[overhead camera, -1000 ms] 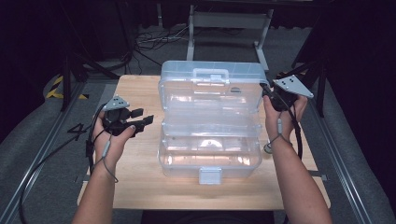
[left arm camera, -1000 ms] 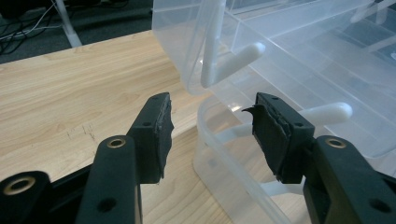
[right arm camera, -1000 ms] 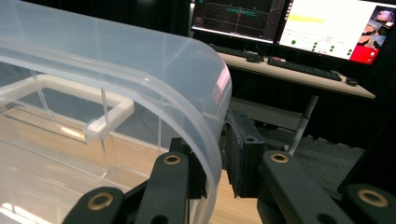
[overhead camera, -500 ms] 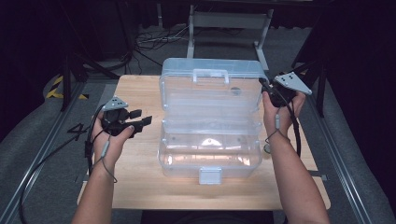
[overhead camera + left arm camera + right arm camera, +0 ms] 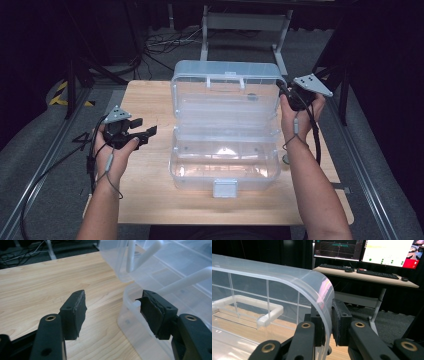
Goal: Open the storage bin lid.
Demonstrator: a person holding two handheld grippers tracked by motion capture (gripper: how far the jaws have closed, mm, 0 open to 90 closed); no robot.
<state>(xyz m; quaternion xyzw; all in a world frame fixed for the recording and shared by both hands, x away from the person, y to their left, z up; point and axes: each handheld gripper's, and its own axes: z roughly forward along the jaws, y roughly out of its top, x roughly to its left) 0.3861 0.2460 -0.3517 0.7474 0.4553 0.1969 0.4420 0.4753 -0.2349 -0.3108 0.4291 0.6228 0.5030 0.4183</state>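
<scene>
A clear plastic storage box point(image 5: 225, 160) is sitting in the middle of the wooden desk point(image 5: 150, 200), its base nearer the front edge with a white latch point(image 5: 224, 187) facing the person. Its lid point(image 5: 225, 95) is standing raised toward the back edge of the desk, and a white carry handle point(image 5: 265, 312) is showing through the lid's clear wall in the right gripper view.

The right gripper point(image 5: 286, 94) is reaching in at the lid's right end, near the right edge of the desk, and its fingers point(image 5: 340, 320) are clamping the curved rim of the lid between them, one pad on each side of the plastic.

The left gripper point(image 5: 142, 132) is hovering over bare wood to the left of the box, close to the left edge of the desk, with its fingers point(image 5: 75, 312) pointing toward the box's left wall. Its jaws have just been opening wider and are standing apart with nothing between them; in the left gripper view one finger is sitting just in front of the base's rim, though I cannot tell whether it is touching
</scene>
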